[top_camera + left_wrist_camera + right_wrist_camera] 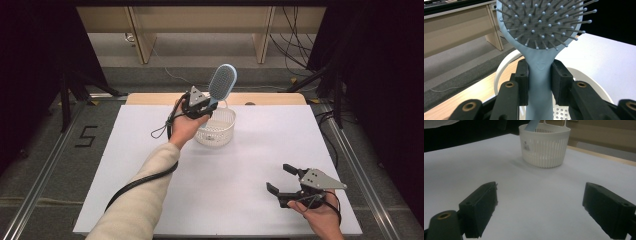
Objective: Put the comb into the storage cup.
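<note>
hairbrush (539,67) handle clamped in left gripper (539,82), over basket (220,131)

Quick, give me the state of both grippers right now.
Left gripper: shut on the hairbrush handle, held above the basket.
Right gripper: open, fingers wide apart, holding nothing, low over the table.

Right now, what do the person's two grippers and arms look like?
Both are black two-jaw tools with blocky pads. The left gripper and right gripper each carry a grey three-cornered plate on top. A black cable trails from the left gripper along a cream sleeve. Brass-coloured rings sit in the jaw arms.
</note>
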Action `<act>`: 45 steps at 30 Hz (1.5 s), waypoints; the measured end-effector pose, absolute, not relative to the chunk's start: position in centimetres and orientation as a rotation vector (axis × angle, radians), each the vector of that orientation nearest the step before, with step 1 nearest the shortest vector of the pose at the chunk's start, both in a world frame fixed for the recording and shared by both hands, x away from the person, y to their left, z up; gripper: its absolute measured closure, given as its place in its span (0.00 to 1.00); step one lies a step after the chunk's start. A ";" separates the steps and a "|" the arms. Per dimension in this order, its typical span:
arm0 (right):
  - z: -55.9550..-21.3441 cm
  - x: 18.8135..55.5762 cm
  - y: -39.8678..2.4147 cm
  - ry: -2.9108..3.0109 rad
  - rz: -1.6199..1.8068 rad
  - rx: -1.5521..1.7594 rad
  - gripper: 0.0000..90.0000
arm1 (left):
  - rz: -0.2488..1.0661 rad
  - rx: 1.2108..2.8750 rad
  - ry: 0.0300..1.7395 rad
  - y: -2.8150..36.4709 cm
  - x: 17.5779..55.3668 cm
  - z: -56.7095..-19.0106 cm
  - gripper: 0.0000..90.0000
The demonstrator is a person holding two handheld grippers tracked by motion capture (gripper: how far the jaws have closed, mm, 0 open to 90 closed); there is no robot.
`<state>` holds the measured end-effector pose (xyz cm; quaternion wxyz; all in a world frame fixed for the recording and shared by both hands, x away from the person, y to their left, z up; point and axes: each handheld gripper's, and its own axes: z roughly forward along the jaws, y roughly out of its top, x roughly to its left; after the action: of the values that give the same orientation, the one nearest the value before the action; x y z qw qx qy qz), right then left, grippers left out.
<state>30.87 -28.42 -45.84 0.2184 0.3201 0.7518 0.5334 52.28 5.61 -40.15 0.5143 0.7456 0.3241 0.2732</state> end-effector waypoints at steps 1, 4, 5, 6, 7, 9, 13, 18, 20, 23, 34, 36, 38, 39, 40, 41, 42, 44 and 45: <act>-45.9 30.9 -28.4 2.080 1.477 0.888 0.15 | 0.656 1.792 0.779 5.6 52.3 -40.2 0.77; -45.9 30.9 -28.4 2.078 1.481 0.887 0.15 | 0.655 1.793 0.777 5.6 52.3 -40.2 0.77; -45.8 30.9 -28.4 2.082 1.476 0.886 0.15 | 0.655 1.794 0.776 5.6 52.3 -40.3 0.77; -45.9 30.9 -28.4 2.082 1.476 0.885 0.15 | 0.654 1.795 0.776 5.6 52.3 -40.3 0.77; -45.9 30.9 -28.4 2.082 1.476 0.885 0.15 | 0.653 1.796 0.777 5.6 52.3 -40.3 0.77; -45.9 30.9 -28.4 2.082 1.476 0.885 0.15 | 0.654 1.797 0.778 5.6 52.3 -40.4 0.77; -45.9 30.9 -28.4 2.078 1.480 0.887 0.15 | 0.652 1.799 0.778 5.6 52.2 -40.5 0.77; -45.8 30.9 -28.4 2.082 1.477 0.885 0.15 | 0.652 1.803 0.771 5.6 52.2 -40.5 0.77; -45.9 30.9 -28.4 2.081 1.477 0.888 0.15 | 0.654 1.802 0.770 5.6 52.2 -40.6 0.77; -45.9 30.9 -28.4 2.079 1.478 0.885 0.15 | 0.653 1.805 0.765 5.5 52.2 -40.6 0.77; -45.9 30.9 -28.4 2.082 1.474 0.884 0.15 | 0.657 1.814 0.756 5.6 52.2 -40.9 0.77; -45.9 30.9 -28.4 2.083 1.475 0.884 0.15 | 0.656 1.816 0.754 5.5 52.2 -41.0 0.77; -45.9 30.9 -28.4 2.082 1.475 0.884 0.15 | 0.657 1.822 0.754 5.6 52.2 -41.1 0.77; -45.9 30.9 -28.4 2.081 1.475 0.884 0.15 | 0.655 1.822 0.755 5.6 52.2 -41.2 0.77; -45.9 30.9 -28.4 2.081 1.475 0.884 0.15 | 0.654 1.823 0.756 5.6 52.2 -41.3 0.77; -45.9 30.9 -28.4 2.082 1.474 0.885 0.15 | 0.655 1.825 0.756 5.6 52.2 -41.3 0.77; -45.9 30.9 -28.4 2.082 1.475 0.884 0.15 | 0.656 1.827 0.756 5.6 52.2 -41.3 0.77; -45.9 30.9 -28.4 2.082 1.475 0.884 0.15 | 0.655 1.828 0.755 5.6 52.1 -41.4 0.77; -45.9 30.9 -28.4 2.083 1.475 0.884 0.15 | 0.654 1.828 0.755 5.6 52.1 -41.4 0.77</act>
<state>30.89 -28.41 -45.87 0.2186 0.3195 0.7524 0.5329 52.14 5.62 -41.39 0.5048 0.7576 0.3127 0.2709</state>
